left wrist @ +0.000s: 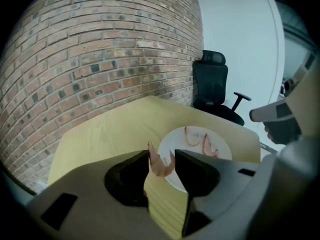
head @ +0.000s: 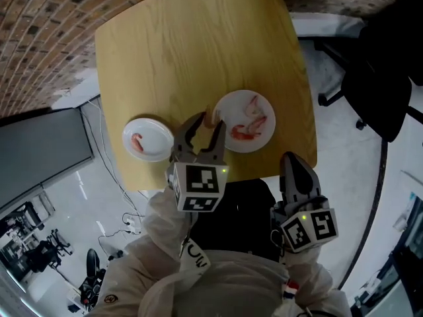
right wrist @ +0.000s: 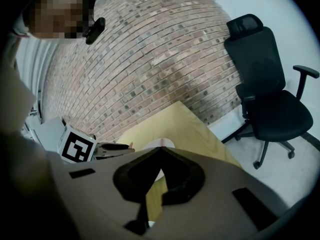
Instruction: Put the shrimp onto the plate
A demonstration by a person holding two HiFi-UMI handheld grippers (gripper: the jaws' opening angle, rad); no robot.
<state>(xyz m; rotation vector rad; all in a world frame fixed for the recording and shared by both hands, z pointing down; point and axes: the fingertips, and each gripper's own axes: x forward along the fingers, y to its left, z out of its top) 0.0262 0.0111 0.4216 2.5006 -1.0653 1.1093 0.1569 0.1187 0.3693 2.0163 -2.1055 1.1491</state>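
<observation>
Shrimp (left wrist: pixel 161 165): small, curled, pale pink, judged very light, soft enough to crush or tear under a hard pinch, and probably slick, so it could slide out if the jaws eased; the thick middle of the curl looked the safest place to hold, not the thin tail end. Left gripper (head: pixel 203 129) had it just there, the body pinched between the two jaw tips, both ends of the curl sticking up above them; the jaws stood fairly wide, yet both pressed on the shrimp, nothing else in them. The held shrimp hung over the wooden table (head: pixel 165 58) at the near-left rim of the large plate (head: pixel 267 129), not yet over its middle. Two other shrimp (head: pixel 246 133) lay on that plate already, so I took it for the target; a bare patch showed at its near side. Small plate (head: pixel 158 132), well to the left, carried one more shrimp (head: pixel 137 142). Right gripper (right wrist: pixel 161 150) had its jaw tips together and nothing between them; it hovered near the table's near edge, apart from both plates, touching nothing that I could see
</observation>
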